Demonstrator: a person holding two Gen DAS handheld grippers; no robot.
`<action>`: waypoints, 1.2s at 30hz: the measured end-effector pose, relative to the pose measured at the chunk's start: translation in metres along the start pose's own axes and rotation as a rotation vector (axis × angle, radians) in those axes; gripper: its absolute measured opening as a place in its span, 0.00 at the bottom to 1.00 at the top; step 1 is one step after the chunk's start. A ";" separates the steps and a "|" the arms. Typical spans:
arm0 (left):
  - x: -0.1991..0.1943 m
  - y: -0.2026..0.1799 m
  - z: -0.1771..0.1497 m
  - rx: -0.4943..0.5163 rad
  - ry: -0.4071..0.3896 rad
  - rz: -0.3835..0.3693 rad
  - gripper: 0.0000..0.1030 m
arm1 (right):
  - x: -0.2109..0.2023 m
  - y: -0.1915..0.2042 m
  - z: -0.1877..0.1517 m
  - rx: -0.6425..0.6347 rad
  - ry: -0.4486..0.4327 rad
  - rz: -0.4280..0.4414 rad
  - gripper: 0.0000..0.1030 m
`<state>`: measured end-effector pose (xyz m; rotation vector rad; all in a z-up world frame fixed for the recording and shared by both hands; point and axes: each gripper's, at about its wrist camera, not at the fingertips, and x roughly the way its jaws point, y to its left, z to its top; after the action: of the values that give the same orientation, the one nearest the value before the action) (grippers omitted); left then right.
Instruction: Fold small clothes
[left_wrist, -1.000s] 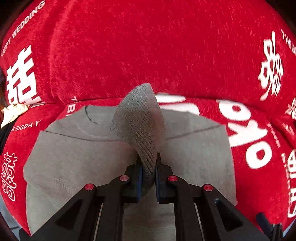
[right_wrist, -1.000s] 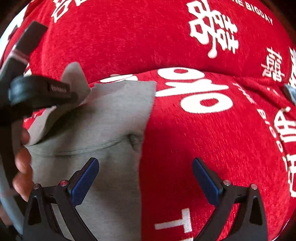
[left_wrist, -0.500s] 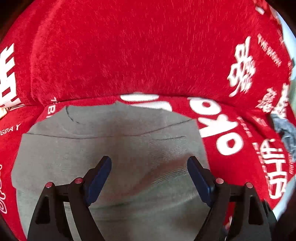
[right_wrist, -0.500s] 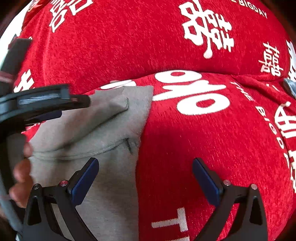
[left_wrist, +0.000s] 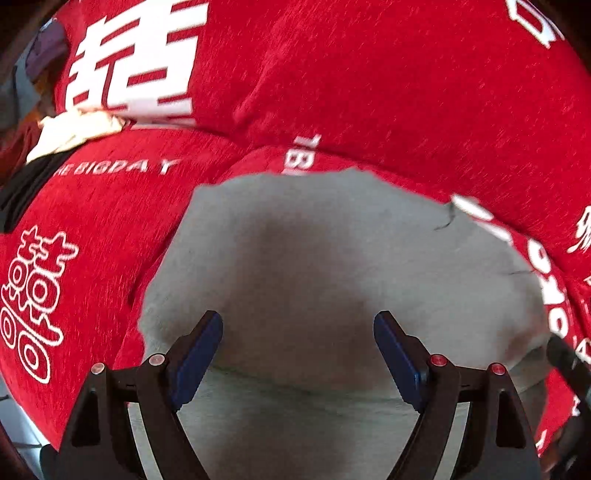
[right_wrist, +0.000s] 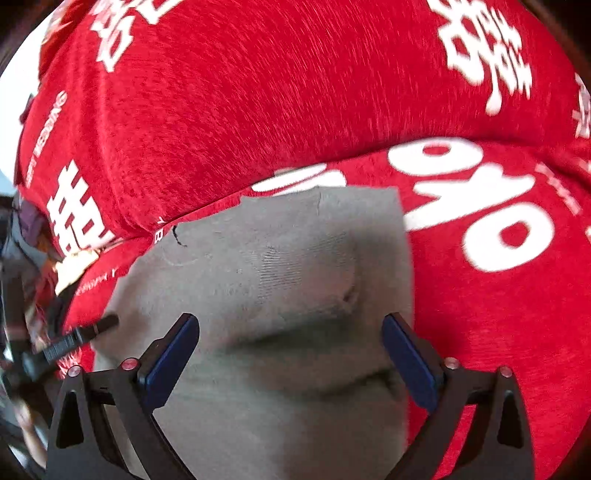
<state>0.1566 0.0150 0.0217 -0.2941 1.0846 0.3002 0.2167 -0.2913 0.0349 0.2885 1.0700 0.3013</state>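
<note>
Both the left gripper (left_wrist: 298, 356) and right gripper (right_wrist: 290, 360) hung open, empty, over the grey garment (left_wrist: 332, 266); its loose fold on the red cover (left_wrist: 369, 92) could spring open.

Plain grey garment (left_wrist: 332, 266) on red cover (left_wrist: 388, 81) with white lettering

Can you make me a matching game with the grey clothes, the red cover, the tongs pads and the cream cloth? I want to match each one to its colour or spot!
Things:
1. grey garment
2. sofa cover
3. pads of the right tongs
4. cream cloth

Clues:
A. red with white writing
B. dark blue
C. lies flat under both open tongs
D. far off at the left edge

Pairs: 1-C, 2-A, 3-B, 4-D
</note>
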 end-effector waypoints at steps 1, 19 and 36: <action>0.007 0.002 -0.004 0.003 0.012 0.005 0.82 | 0.005 0.000 0.001 0.016 0.002 0.006 0.84; 0.010 -0.005 -0.010 0.096 -0.004 -0.001 0.89 | 0.010 -0.010 -0.009 0.004 -0.037 -0.064 0.08; 0.058 -0.001 0.049 0.063 0.091 0.026 0.95 | -0.008 0.053 0.006 -0.178 -0.075 -0.215 0.74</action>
<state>0.2219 0.0381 -0.0092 -0.2395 1.1863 0.2775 0.2135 -0.2456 0.0641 0.0247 0.9839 0.1899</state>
